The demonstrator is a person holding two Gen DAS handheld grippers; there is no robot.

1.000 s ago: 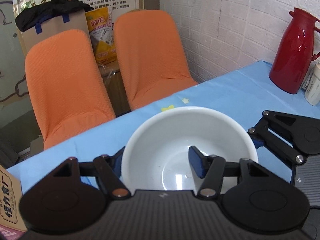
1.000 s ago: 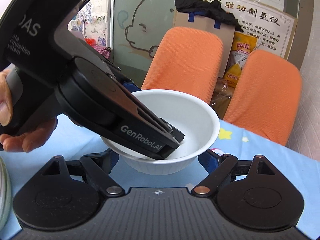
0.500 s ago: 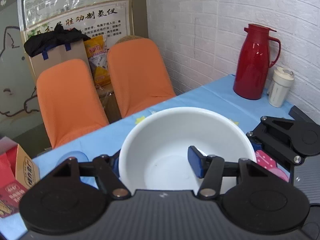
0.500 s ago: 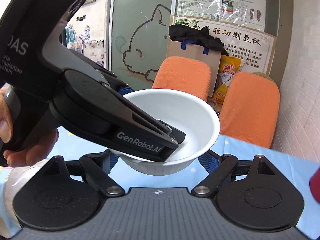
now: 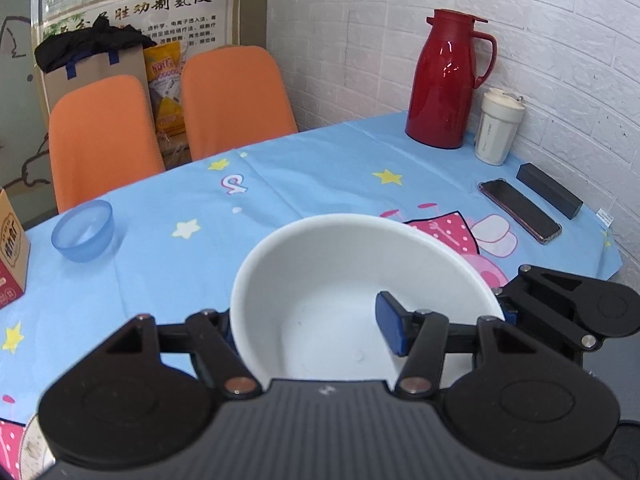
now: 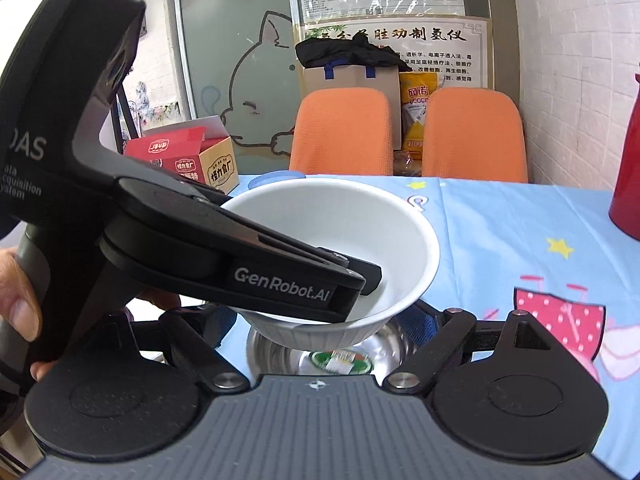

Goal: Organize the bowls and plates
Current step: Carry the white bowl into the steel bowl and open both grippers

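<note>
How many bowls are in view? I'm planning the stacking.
3: white bowl in the left gripper; blue bowl at the table's far left; steel bowl beneath the white one. Others may be hidden.

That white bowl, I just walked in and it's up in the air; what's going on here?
A person's left gripper holds the white bowl by its rim, one finger inside, one outside, above the blue tablecloth. The right gripper is open beside it, over a steel bowl. A small blue bowl stands apart.

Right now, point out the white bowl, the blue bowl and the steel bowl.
white bowl (image 5: 320, 300), left wrist view, inner wall.
blue bowl (image 5: 83, 232), left wrist view, outer side.
steel bowl (image 6: 288, 354), right wrist view, inner bottom.
</note>
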